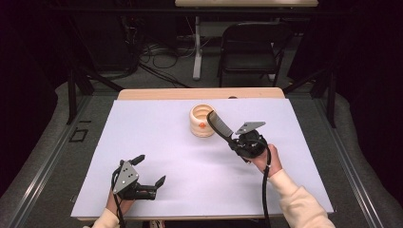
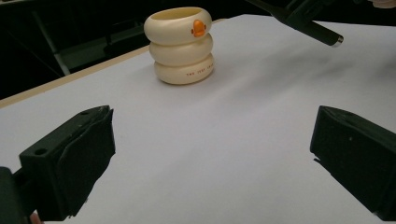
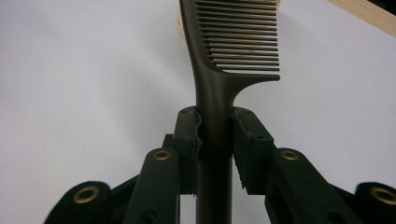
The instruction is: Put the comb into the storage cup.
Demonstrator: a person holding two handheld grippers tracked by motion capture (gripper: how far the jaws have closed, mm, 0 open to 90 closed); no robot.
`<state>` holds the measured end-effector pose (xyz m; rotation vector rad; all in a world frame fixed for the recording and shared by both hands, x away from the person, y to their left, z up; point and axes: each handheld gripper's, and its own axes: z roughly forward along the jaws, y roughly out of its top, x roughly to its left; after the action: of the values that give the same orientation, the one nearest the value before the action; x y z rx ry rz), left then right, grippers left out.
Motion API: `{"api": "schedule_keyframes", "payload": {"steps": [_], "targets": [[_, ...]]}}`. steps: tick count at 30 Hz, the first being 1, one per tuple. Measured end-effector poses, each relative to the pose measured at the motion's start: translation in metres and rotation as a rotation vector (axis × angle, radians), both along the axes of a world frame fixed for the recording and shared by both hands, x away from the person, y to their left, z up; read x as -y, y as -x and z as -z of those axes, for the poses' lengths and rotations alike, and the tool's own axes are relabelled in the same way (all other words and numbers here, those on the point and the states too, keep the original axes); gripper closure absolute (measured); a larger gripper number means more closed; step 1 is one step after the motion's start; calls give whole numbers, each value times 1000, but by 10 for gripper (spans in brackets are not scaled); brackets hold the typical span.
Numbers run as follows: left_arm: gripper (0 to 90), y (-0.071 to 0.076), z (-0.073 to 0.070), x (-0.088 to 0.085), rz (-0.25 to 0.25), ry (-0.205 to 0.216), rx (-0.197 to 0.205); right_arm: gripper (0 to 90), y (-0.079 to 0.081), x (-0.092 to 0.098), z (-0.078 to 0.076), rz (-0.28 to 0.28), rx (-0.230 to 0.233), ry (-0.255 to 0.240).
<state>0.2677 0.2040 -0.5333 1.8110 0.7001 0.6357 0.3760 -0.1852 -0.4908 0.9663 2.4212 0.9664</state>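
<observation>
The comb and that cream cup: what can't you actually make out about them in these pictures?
- Comb: right gripper view's top edge cuts off its tip; the right tongs cover part of the handle.
- Cup: the small lettering in the left gripper view is too small to read.
- Cup's inside: the comb crosses its rim in the high view, so the contents can't be told.

The white tabletop (image 1: 157,142) is lit brightly and evenly from above; the surrounding room falls off into near darkness. Shadows on the sheet are faint and soft-edged, with no glare. In the right gripper view, the comb (image 3: 219,88) is sharp at its neck, while the nearest hand-held gripper parts are blurred. In the left gripper view, the cream holder (image 2: 181,44) is reasonably sharp. The high view is grainy.
</observation>
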Motion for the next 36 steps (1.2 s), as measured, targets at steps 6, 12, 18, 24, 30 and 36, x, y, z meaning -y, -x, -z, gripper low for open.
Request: {"api": "schedule_keyframes", "payload": {"steps": [6,12,18,24,30,36], "targets": [[0,0,0,1,0,-5,1,723,-1,0,-1,8,9,-13],[0,0,0,1,-2,0,-1,723,-1,0,-2,12,14,-23],[0,-1,0,1,-1,-4,-1,723,-5,-2,-3,8,22,-36],[0,-1,0,1,-1,-3,0,723,-9,-7,-3,9,35,-46],[0,-1,0,1,0,-2,0,723,-13,-12,-8,4,46,-58],[0,-1,0,1,-1,-1,-1,723,-16,-16,-12,-3,63,-66]]}}
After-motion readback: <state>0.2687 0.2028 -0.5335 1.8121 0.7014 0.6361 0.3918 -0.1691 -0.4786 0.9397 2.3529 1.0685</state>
